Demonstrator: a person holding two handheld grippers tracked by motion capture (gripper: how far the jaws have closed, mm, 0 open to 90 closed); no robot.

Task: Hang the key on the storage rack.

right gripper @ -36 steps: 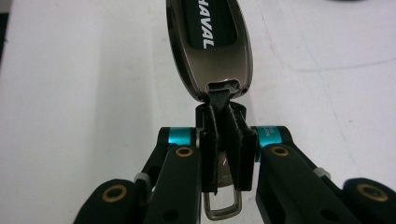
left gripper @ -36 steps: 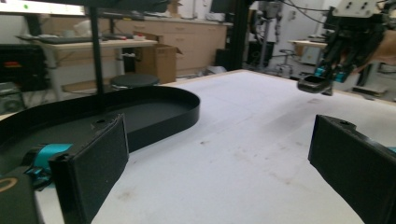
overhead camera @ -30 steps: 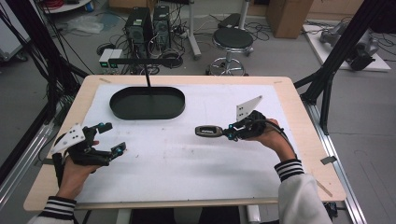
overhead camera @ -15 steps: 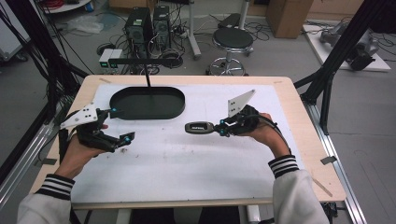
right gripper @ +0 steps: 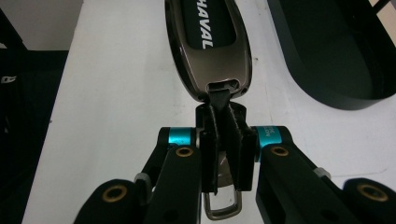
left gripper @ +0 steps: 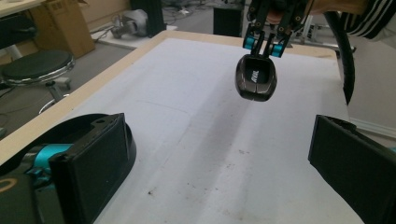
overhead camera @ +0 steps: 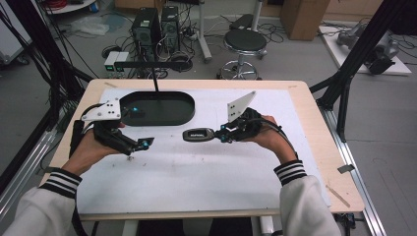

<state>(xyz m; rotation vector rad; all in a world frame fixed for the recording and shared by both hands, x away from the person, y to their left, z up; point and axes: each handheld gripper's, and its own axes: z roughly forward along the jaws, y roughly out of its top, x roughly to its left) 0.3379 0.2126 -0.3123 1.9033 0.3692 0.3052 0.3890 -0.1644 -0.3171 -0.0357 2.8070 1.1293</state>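
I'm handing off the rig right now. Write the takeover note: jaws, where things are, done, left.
Right gripper: jaws shut on the strap end of the car key fob, held above the white mat.
Left gripper: jaws open, nothing between them, pointing toward the fob.
Black oval tray: at the mat's far left, nothing visible in it.
Done: fob picked up.
Left: probably set the fob in the tray.

The left tool is held up near the left edge of the table, its jaws wide apart with nothing between them. The right tool is near the middle, pointing left, jaws squeezed tight.
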